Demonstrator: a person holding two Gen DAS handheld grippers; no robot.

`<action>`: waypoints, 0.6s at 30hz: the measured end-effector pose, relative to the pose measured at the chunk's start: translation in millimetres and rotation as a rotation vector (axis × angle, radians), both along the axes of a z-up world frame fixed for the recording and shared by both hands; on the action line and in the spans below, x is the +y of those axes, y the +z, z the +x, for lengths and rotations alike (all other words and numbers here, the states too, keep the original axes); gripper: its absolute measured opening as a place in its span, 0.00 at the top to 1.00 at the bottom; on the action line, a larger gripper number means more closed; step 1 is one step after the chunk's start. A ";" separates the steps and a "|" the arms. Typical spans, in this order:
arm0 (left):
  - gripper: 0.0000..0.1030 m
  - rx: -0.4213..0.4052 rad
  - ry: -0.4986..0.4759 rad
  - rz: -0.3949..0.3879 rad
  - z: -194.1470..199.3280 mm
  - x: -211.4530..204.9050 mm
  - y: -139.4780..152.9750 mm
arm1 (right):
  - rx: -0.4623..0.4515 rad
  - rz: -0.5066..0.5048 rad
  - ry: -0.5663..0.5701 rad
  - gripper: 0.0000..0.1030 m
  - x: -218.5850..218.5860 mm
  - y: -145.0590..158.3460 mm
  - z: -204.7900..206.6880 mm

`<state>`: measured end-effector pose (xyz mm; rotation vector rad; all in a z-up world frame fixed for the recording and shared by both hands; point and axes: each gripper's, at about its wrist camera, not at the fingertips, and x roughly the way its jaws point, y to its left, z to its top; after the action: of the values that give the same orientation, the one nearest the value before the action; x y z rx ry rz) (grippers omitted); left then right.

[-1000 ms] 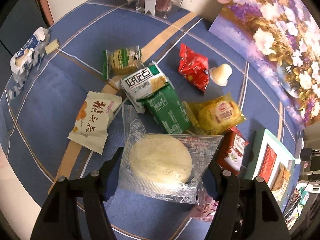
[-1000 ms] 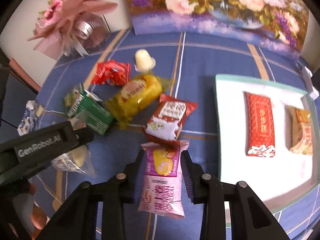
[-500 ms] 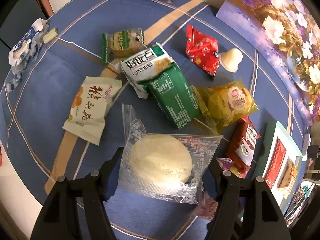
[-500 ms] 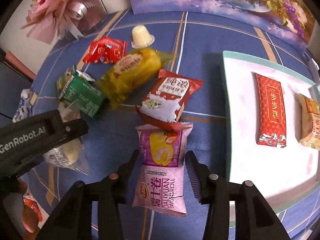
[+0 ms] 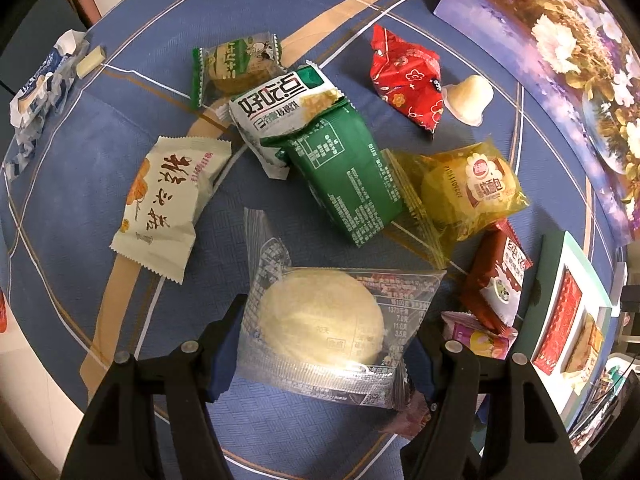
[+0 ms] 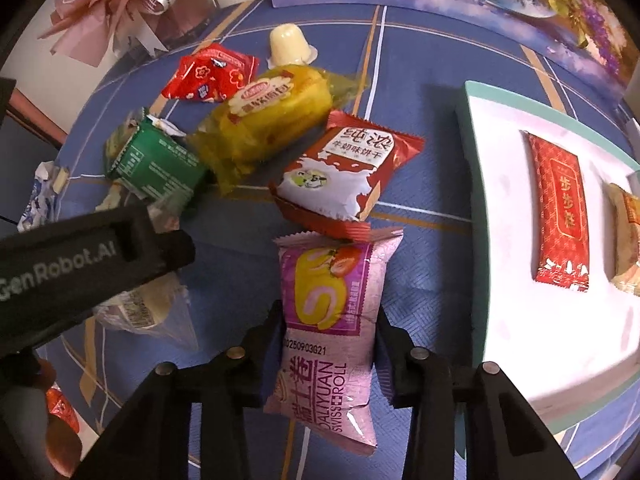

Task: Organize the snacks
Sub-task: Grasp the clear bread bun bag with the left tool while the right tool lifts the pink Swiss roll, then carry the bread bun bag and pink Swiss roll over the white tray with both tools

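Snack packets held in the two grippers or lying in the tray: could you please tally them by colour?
Clear packet: 1
Pink packet: 1
Red packet: 1
Orange-and-cream packet: 1
Total: 4

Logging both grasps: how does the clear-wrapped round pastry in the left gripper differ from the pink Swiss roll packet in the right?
The clear-wrapped round pastry has a see-through wrapper showing a pale disc; the pink Swiss roll packet is opaque and printed. The pastry sits broad between the left gripper fingers; the roll runs long and narrow through the right gripper. Both are sealed and clamped.
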<state>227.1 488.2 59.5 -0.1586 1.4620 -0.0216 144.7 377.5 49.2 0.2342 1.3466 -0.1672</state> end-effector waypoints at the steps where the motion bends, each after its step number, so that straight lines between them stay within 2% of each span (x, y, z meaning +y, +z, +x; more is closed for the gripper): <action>1: 0.31 -0.001 0.000 0.000 -0.6 0.1 0.1 | -0.001 -0.001 0.001 0.60 -0.6 1.0 0.3; 5: 0.31 -0.012 0.003 -0.005 2.0 1.2 5.9 | -0.018 0.024 -0.018 0.61 -6.6 9.9 -1.7; 13: 0.31 -0.075 0.006 -0.016 2.0 6.5 29.3 | -0.119 0.023 -0.042 0.61 -16.2 54.6 -13.8; 18: 0.31 -0.098 -0.015 -0.027 -0.1 0.4 40.4 | -0.119 0.007 -0.083 0.61 -28.2 59.2 -17.5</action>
<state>227.0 488.6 99.9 -0.1659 1.3654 -0.0603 127.2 349.2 108.4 0.3013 1.2202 -0.2149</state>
